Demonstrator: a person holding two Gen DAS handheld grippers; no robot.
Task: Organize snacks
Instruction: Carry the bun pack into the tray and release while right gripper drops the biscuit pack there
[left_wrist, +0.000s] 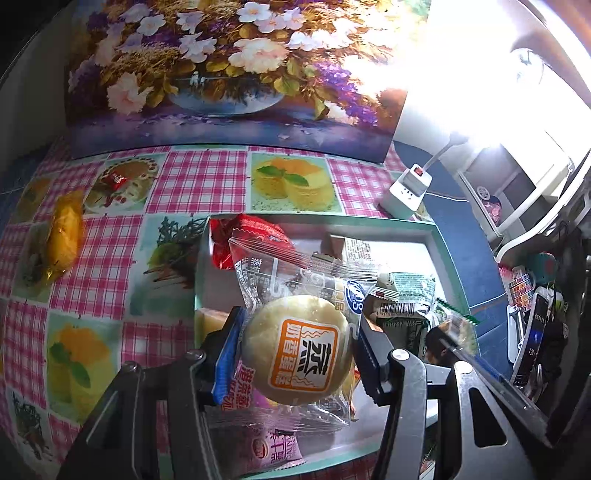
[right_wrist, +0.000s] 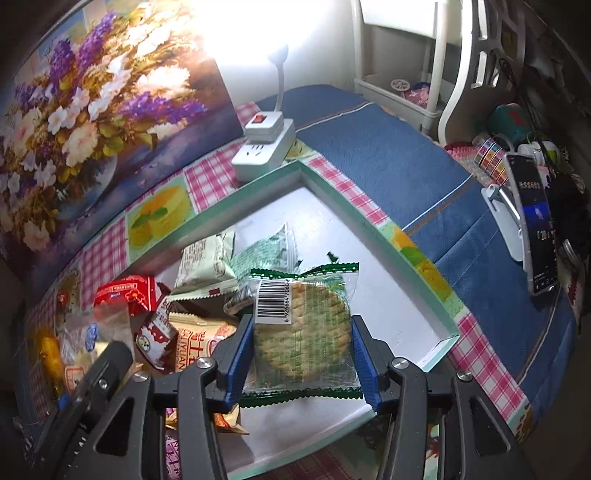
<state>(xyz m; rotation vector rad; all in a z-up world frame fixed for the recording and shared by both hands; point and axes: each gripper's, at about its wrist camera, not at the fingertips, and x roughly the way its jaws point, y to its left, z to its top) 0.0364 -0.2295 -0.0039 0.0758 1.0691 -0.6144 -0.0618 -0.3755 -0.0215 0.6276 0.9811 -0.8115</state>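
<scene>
My left gripper (left_wrist: 299, 354) is shut on a round pale pastry in a clear wrapper (left_wrist: 297, 350) and holds it over the teal-rimmed white tray (left_wrist: 439, 236). A green cracker packet (right_wrist: 303, 325) with a barcode label sits clamped in my right gripper (right_wrist: 303, 350), also above the tray (right_wrist: 406, 258). Below them the tray holds several packets: a red one (left_wrist: 255, 236), pale green ones (right_wrist: 207, 262) and a pink one (left_wrist: 273, 446). The left gripper's dark body (right_wrist: 99, 373) shows at the lower left of the right wrist view.
A yellow wrapped snack (left_wrist: 64, 229) and a small red candy (left_wrist: 116, 181) lie on the pink checked tablecloth (left_wrist: 199, 181) left of the tray. A flower painting (left_wrist: 221, 66) stands behind. A white power strip (right_wrist: 264, 151) sits by the tray's far corner. A phone on a stand (right_wrist: 535, 221) is at right.
</scene>
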